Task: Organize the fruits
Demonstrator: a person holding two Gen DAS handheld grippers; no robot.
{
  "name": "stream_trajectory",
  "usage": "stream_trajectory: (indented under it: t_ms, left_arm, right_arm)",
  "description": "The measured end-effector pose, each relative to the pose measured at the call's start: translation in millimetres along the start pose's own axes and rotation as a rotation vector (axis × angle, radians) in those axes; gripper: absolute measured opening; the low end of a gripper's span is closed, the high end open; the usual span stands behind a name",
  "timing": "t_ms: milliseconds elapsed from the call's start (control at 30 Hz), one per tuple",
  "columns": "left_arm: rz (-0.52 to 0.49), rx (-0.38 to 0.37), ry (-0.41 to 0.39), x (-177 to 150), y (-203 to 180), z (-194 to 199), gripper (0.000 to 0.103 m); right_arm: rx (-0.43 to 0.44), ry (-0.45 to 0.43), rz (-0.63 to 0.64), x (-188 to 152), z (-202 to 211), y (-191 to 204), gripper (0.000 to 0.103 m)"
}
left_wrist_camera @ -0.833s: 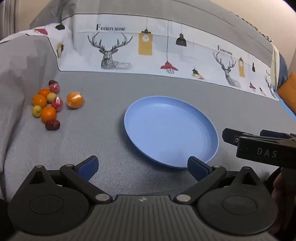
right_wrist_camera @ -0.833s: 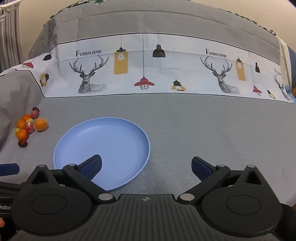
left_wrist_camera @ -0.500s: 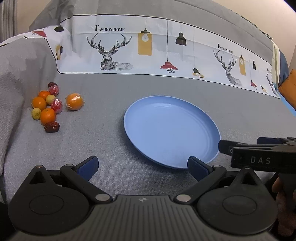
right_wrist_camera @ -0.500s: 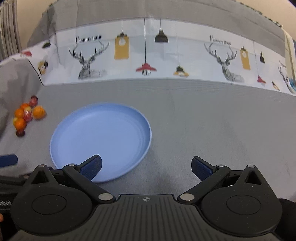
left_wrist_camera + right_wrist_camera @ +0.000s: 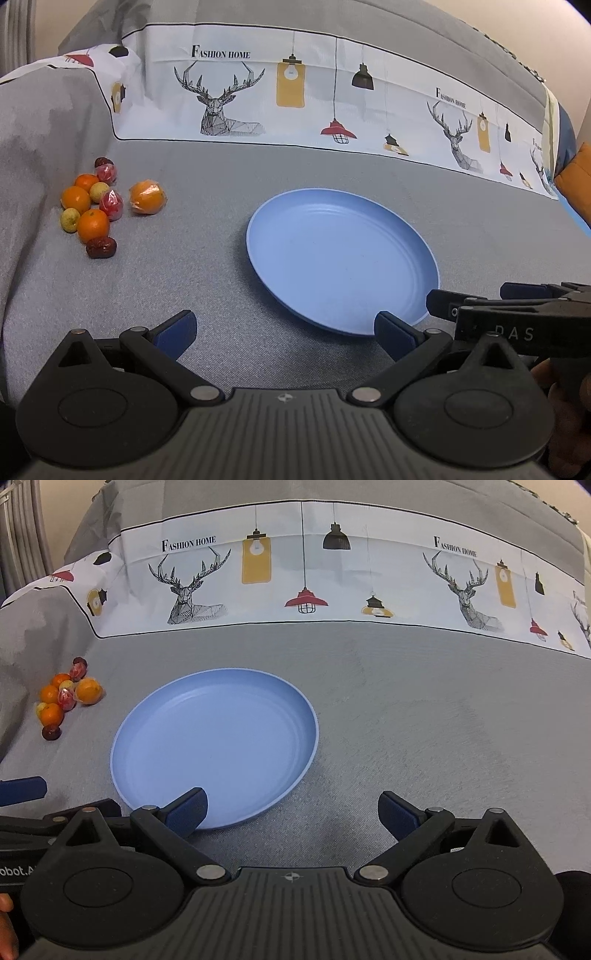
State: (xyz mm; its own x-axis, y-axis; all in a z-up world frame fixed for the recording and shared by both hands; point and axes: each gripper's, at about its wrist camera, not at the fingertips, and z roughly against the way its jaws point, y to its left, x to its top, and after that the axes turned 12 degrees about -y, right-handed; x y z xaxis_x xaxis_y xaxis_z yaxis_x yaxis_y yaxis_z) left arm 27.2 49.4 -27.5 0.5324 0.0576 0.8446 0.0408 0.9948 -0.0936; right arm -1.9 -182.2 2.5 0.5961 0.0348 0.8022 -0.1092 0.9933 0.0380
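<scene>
A grey cloth with a white band printed with deer and lamps covers the surface (image 5: pixel 207 295), which may be a bed or a sofa. A blue plate (image 5: pixel 343 258) lies flat and bare at the centre of the left wrist view, likely set there as the place to gather the fruit. The fruit cluster (image 5: pixel 99 206) sits at about ten o'clock from the plate, well apart from it: small oranges, yellowish round fruits, red wrapped pieces and dark red dates, touching one another. The left gripper (image 5: pixel 284 334) has its fingers spread wide with nothing between them, ready for a first pick. The right gripper (image 5: pixel 291 812) is likewise released and bare, tilted downward over the plate's near edge at six o'clock. No fruit is on the plate yet.
</scene>
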Motion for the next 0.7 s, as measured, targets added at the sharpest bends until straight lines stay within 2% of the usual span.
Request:
stream_trajectory:
  t_ms: [167,333,700]
  left_arm:
    - [0.009,0.006,0.006,-4.6,-8.0,2.7,0.102]
    - [0.019,0.013,0.011,-9.2,-22.8,5.6,0.102]
    - [0.035,0.017,0.019,-10.2,-34.5,5.9,0.102]
  right_arm:
    - [0.000,-0.020,-0.027,-1.1,-1.8,-1.1,0.096]
    - [0.013,-0.025,-0.038,-3.4,-2.3,-0.7,0.088]
    - [0.024,-0.039,-0.054,-3.6,-0.9,-4.0,0.083]
